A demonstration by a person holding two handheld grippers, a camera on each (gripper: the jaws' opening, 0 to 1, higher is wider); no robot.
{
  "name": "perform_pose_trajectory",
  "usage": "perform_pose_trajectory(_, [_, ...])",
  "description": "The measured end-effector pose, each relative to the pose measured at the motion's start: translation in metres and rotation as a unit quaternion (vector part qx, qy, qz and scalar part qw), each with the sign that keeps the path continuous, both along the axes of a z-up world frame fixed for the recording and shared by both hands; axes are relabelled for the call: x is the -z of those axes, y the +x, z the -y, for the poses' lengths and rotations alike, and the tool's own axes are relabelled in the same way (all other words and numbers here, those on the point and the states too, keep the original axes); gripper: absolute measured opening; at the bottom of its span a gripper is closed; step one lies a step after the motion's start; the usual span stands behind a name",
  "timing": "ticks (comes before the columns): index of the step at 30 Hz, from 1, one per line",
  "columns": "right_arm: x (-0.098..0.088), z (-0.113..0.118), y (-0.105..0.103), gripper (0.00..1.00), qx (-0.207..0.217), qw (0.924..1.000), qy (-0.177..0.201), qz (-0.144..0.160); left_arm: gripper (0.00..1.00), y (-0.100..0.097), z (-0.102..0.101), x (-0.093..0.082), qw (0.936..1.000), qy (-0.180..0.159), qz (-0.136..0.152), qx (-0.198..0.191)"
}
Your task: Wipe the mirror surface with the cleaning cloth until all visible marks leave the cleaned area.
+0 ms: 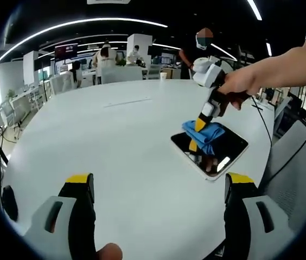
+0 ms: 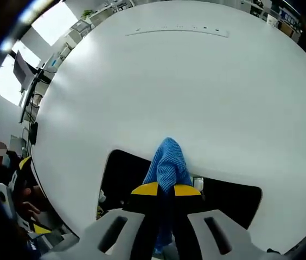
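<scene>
You are wiping: your right gripper (image 1: 199, 125) is clenching the blue cleaning cloth (image 1: 206, 135) between its jaws and pressing it down onto the mirror (image 1: 230, 147). In the right gripper view the right gripper (image 2: 165, 189) is showing its yellow tips pinched together on the cloth (image 2: 167, 162), whose free end is bunching up past the tips and reaching over the mirror's (image 2: 121, 172) far edge onto the white desk (image 2: 196, 86).

Your left gripper (image 1: 158, 187) is hanging over the desk (image 1: 109, 135) with its jaws spread wide and nothing between them, well apart from the mirror.

The mirror is lying flat on the desk, toward the right side of the left gripper view, near the desk's edge. It is a dark rectangle with rounded corners; in that view its long axis is running from the near right to the far left, one corner pointing toward your left gripper. The cloth is covering the far left part of it, so the near right part is lying bare and reflecting the ceiling lights.

Whether marks remain I cannot tell; the glass is too dark and small. Judging from the coverage, the next stroke is calling for dragging the cloth along the long axis toward the bare end, keeping it flat on the glass.
</scene>
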State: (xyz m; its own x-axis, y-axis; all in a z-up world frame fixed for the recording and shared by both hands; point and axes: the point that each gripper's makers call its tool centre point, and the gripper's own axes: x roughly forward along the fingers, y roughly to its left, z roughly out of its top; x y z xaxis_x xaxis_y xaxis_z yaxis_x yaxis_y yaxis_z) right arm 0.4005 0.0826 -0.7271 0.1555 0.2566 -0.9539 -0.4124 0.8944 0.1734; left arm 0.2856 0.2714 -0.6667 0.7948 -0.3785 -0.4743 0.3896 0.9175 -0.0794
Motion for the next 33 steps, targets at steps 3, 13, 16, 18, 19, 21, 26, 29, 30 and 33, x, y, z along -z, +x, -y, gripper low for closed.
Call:
perform_pose_trajectory(3, [-0.001,-0.007,-0.001,0.02,0.001,1.0,0.007,0.0,0.99,-0.001,0.0,0.0,1.0,0.001,-0.001,0.0])
perform_pose_trajectory(13, [0.007,-0.038,0.007,0.02,0.008,0.9988,0.049,-0.003,0.99,-0.005,0.001,0.002,1.0,0.001,-0.006,-0.004])
perform_pose_trajectory(16, [0.01,-0.043,0.009,0.02,0.006,0.9983,0.057,-0.003,0.99,-0.006,0.0,0.003,1.0,0.002,-0.007,-0.005])
perform_pose_trajectory(18, [0.011,-0.049,0.01,0.02,0.006,0.9974,0.072,-0.006,0.99,-0.007,0.0,0.003,0.9999,0.0,-0.008,-0.007])
perform_pose_trajectory(19, [0.012,-0.053,0.011,0.02,0.005,0.9968,0.079,-0.006,0.99,-0.008,0.0,0.003,0.9999,0.0,-0.008,-0.008])
perform_pose_trajectory(21, [0.014,-0.062,0.012,0.02,0.003,0.9951,0.098,-0.007,0.99,-0.008,0.0,0.002,0.9999,0.001,-0.007,-0.008])
perform_pose_trajectory(26, [0.017,-0.066,0.016,0.02,0.018,0.9948,0.1,-0.002,0.99,-0.009,-0.004,-0.002,0.9999,0.001,-0.004,-0.016])
perform_pose_trajectory(29, [0.017,-0.066,0.016,0.02,0.016,0.9948,0.101,-0.001,0.99,-0.011,-0.005,-0.001,0.9998,0.002,-0.004,-0.018])
perform_pose_trajectory(30, [0.017,-0.066,0.016,0.02,0.016,0.9947,0.102,-0.002,0.99,-0.012,-0.005,0.0,0.9998,0.002,-0.005,-0.018])
perform_pose_trajectory(33, [0.017,-0.066,0.016,0.02,0.017,0.9945,0.103,-0.003,0.99,-0.012,-0.005,-0.001,0.9998,0.003,-0.005,-0.018])
